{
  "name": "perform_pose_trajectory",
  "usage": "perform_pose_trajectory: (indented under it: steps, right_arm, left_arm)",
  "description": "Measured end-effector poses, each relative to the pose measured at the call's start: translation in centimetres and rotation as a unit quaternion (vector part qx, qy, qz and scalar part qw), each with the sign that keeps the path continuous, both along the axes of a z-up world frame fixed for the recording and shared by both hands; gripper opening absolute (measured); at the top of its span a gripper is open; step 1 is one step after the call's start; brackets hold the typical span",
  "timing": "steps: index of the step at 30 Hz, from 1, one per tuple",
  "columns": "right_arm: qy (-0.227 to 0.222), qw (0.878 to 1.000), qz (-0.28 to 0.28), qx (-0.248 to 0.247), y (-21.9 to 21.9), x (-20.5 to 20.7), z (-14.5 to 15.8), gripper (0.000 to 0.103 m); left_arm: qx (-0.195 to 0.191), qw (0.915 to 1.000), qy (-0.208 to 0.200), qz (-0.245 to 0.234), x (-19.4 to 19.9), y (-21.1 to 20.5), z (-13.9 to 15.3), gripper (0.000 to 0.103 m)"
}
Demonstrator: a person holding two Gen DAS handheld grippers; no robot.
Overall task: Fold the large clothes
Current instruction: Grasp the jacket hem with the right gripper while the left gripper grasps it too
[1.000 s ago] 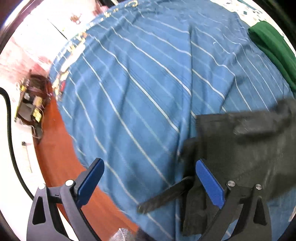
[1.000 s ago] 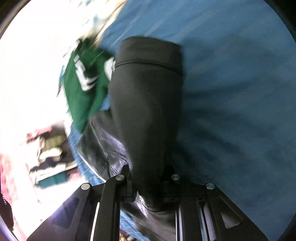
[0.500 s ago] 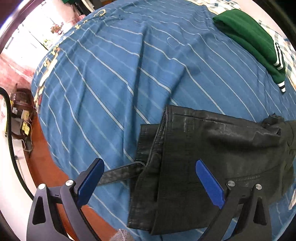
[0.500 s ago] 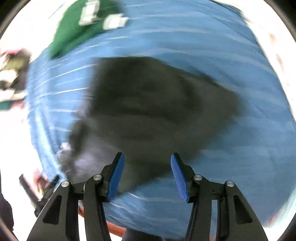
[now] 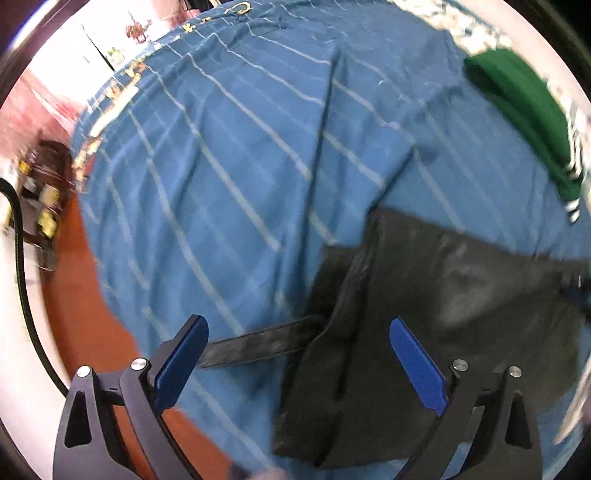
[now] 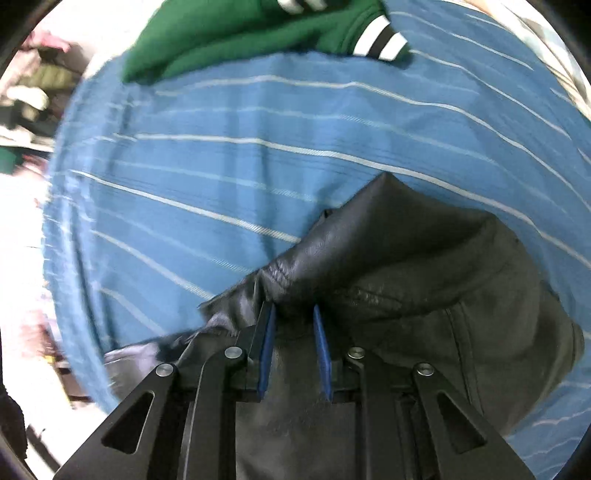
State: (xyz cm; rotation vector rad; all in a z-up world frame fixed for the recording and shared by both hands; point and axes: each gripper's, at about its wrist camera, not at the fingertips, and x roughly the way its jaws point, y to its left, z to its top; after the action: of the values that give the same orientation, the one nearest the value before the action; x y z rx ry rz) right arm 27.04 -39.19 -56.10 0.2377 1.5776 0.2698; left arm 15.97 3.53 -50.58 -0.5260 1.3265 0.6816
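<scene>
A black leather jacket lies partly folded on the blue striped bedsheet, with a black strap sticking out to the left. My left gripper is open and empty, held above the jacket's left edge. In the right wrist view the jacket bunches up in front of my right gripper. Its blue pads stand close together with a fold of the leather pinched between them.
A folded green garment with white stripes lies at the far right of the bed; it also shows in the right wrist view. The bed's left edge drops to an orange-brown floor. Clutter and a black cable stand left.
My right gripper let go of the jacket, opened, then closed again on a fold of it. The jacket dropped flat onto the sheet. My left gripper stayed open and shifted slightly.
</scene>
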Motion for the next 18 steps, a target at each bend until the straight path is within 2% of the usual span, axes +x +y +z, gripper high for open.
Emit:
perform_pose_trajectory:
  steps: [4, 7, 8, 9, 10, 11, 12, 13, 14, 16, 18]
  right_arm:
    - [0.008, 0.999, -0.012, 0.042, -4.0, -2.9, 2.3, 0.024]
    - [0.021, 0.998, -0.017, 0.049, -6.7, -5.1, 2.7, 0.024]
    - [0.028, 0.998, -0.018, 0.046, -7.0, -5.7, 2.6, 0.024]
    - [0.032, 0.998, -0.020, 0.044, -6.4, -5.8, 1.9, 0.024]
    - [0.037, 0.998, -0.025, 0.048, -7.0, -6.3, 1.7, 0.024]
    - [0.042, 0.997, -0.027, 0.052, -7.4, -6.6, 1.5, 0.024]
    - [0.047, 0.997, -0.029, 0.053, -7.4, -6.9, 1.2, 0.024]
    - [0.048, 0.997, -0.031, 0.058, -7.3, -7.2, 1.2, 0.024]
    - [0.046, 0.997, -0.027, 0.062, -6.7, -7.3, 1.2, 0.024]
    - [0.036, 0.996, -0.013, 0.079, -5.6, -7.5, 1.8, 0.024]
    - [0.028, 0.994, 0.008, 0.103, -3.9, -7.5, 2.1, 0.024]
  left_arm:
    - [-0.073, 0.9965, -0.039, 0.013, 2.3, 1.3, -2.4, 0.099]
    - [-0.091, 0.9939, -0.062, 0.007, 4.4, 1.7, -3.9, 0.099]
    - [-0.081, 0.9948, -0.062, -0.005, 5.2, 1.6, -4.3, 0.093]
    - [-0.053, 0.9973, -0.047, -0.020, 6.1, 1.3, -4.6, 0.084]
    - [-0.033, 0.9984, -0.031, -0.033, 6.6, 1.1, -4.9, 0.065]
    - [-0.015, 0.9988, -0.018, -0.042, 6.9, 0.9, -5.1, 0.035]
    - [0.010, 0.9991, -0.008, -0.039, 6.7, 1.1, -4.9, 0.027]
    - [0.017, 0.9993, -0.011, -0.033, 6.3, 1.4, -4.5, 0.006]
    - [0.027, 0.9993, -0.010, -0.023, 5.7, 1.9, -4.1, 0.007]
    - [0.006, 0.9996, -0.027, -0.003, 4.1, 2.9, -3.5, 0.007]
    - [-0.006, 0.9996, -0.029, -0.001, 3.1, 3.1, -3.2, 0.007]
